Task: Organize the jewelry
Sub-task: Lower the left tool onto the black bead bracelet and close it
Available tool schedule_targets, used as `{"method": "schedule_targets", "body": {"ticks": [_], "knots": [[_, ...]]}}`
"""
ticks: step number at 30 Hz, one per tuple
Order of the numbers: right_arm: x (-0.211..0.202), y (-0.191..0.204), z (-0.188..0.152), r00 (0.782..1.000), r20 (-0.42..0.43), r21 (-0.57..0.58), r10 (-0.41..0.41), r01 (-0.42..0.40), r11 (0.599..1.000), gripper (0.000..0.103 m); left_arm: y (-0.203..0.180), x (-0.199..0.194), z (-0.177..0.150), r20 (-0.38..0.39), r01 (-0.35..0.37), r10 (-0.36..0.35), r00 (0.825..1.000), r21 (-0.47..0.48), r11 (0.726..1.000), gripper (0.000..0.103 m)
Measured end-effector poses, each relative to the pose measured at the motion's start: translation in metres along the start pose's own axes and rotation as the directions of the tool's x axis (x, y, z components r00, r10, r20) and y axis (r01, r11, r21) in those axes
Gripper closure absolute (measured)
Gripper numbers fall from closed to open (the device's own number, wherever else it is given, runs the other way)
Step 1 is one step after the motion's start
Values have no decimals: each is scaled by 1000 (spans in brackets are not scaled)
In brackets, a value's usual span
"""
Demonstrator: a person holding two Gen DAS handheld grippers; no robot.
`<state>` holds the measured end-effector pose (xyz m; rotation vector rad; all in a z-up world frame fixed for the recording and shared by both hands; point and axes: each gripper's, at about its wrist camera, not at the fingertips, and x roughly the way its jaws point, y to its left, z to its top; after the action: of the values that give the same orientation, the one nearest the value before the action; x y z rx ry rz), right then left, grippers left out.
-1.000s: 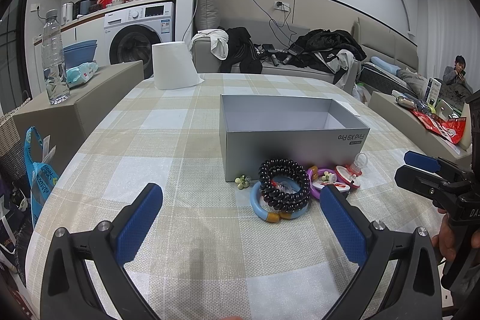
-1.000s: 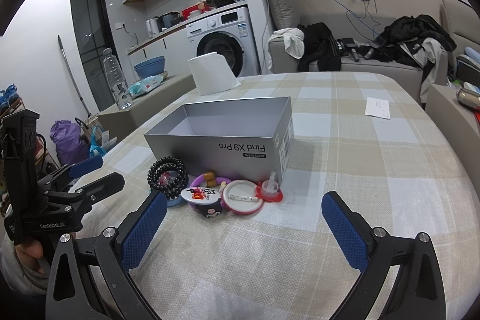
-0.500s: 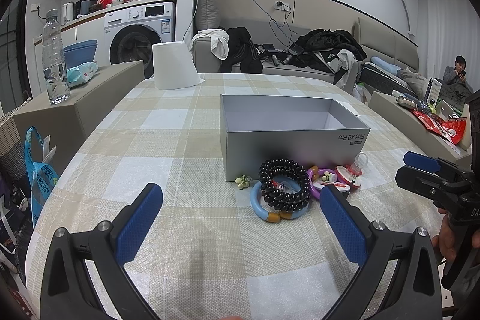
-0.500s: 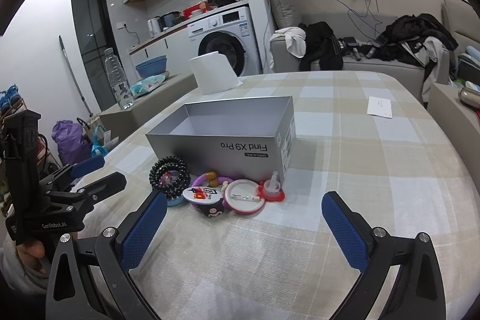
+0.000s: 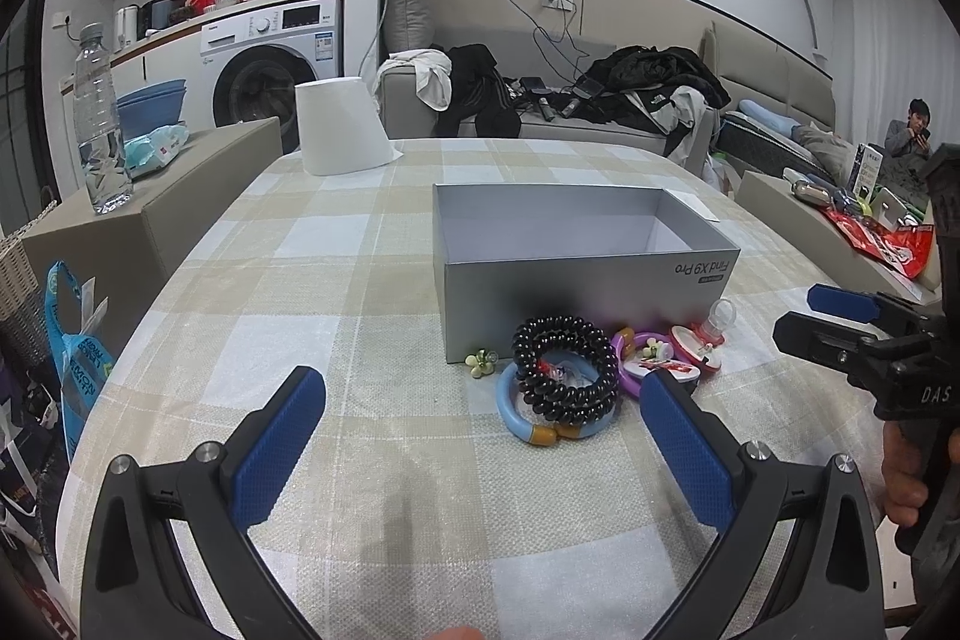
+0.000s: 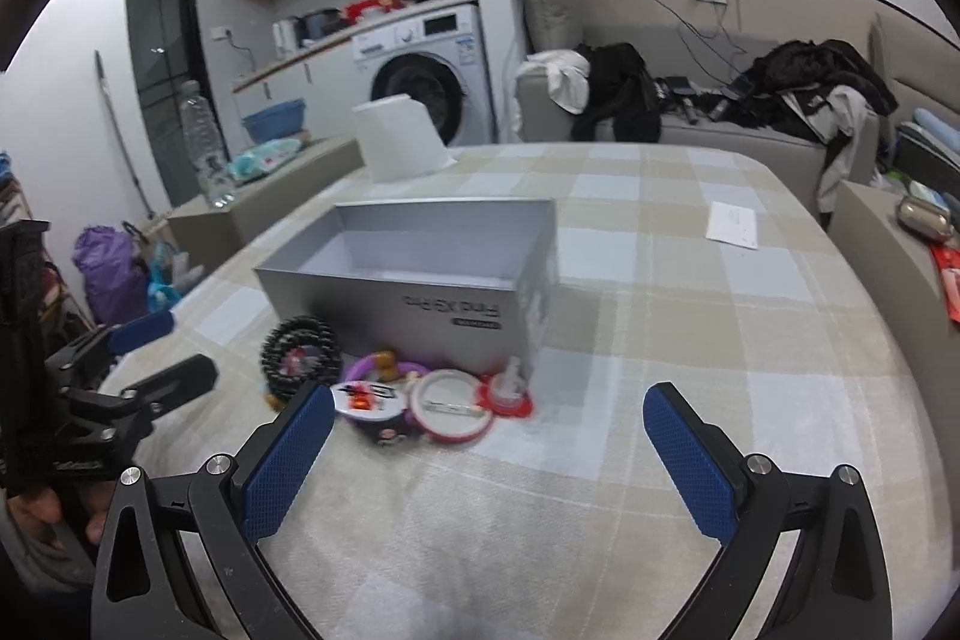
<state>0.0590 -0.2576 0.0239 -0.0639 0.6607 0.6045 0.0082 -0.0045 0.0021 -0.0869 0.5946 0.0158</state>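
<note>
Blue-padded fingers of the left gripper point(image 5: 482, 415) stand wide apart and hold nothing in the left wrist view. Just ahead of them on the checked tablecloth point(image 5: 288, 280), toward the right finger, lies the jewelry: one black beaded bracelet point(image 5: 565, 364) coiled on top of one blue bangle point(image 5: 523, 418), with one small flower clip point(image 5: 480, 361) to their left and one purple ring point(image 5: 636, 349) to their right. All sit just in front of the open grey box point(image 5: 585, 304), whose inside looks bare. One white paper roll point(image 5: 342, 133) stands at the table's far edge, and one water bottle point(image 5: 101, 112) stands on a side cabinet. A washing machine point(image 5: 270, 64) and a sofa point(image 5: 540, 124) piled with clothes fill the room behind. The right gripper point(image 5: 840, 316) reaches in from the right edge, held by a hand point(image 5: 906, 472).

The right wrist view is somewhat blurred. That gripper point(image 6: 489, 418) is also spread wide with nothing between its fingers. The beaded bracelet point(image 6: 298, 353) lies ahead on its left, near the left finger; one white round case point(image 6: 454, 405) and one red-based piece point(image 6: 507, 391) lie between the fingers and the box point(image 6: 432, 304). One sheet of paper point(image 6: 732, 225) lies well apart on the cloth's far right. The left gripper point(image 6: 162, 352) shows at the left edge.
</note>
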Motion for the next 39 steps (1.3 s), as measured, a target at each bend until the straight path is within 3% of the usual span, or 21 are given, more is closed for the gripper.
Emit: {"method": "schedule_targets", "body": {"ticks": [4,6,9,12,14,16,24,31,36,39], "knots": [[8,-12,3,998,-53,62,29,-26,998,1,-2,6,2,-37,3,-2,999,23,1000,1],[14,-15,3,995,-85,76,54,-48,996,17,-3,9,3,-55,2,0,998,30,1000,1],[25,-14,3,989,-138,70,53,-43,997,32,-4,12,4,-77,20,-17,997,34,999,1],[33,-14,3,983,-173,89,55,-40,995,44,-5,12,7,-82,41,-37,996,38,998,4],[38,-15,4,982,-185,100,47,-29,995,53,-5,13,8,-88,36,-32,996,44,998,19],[42,-18,6,980,-193,118,51,-29,993,57,-6,16,8,-100,55,-50,994,49,997,23],[51,-21,8,976,-204,149,80,-50,988,86,-13,16,7,-103,102,-94,990,74,992,24],[32,-28,6,982,-142,181,121,-95,979,87,-11,21,9,-124,115,-108,986,50,992,24],[26,-32,7,981,-126,198,145,-119,973,87,-17,31,11,-163,94,-80,983,78,993,24],[25,-31,7,980,-124,195,155,-129,972,87,-21,37,11,-192,92,-72,979,98,991,36]]}}
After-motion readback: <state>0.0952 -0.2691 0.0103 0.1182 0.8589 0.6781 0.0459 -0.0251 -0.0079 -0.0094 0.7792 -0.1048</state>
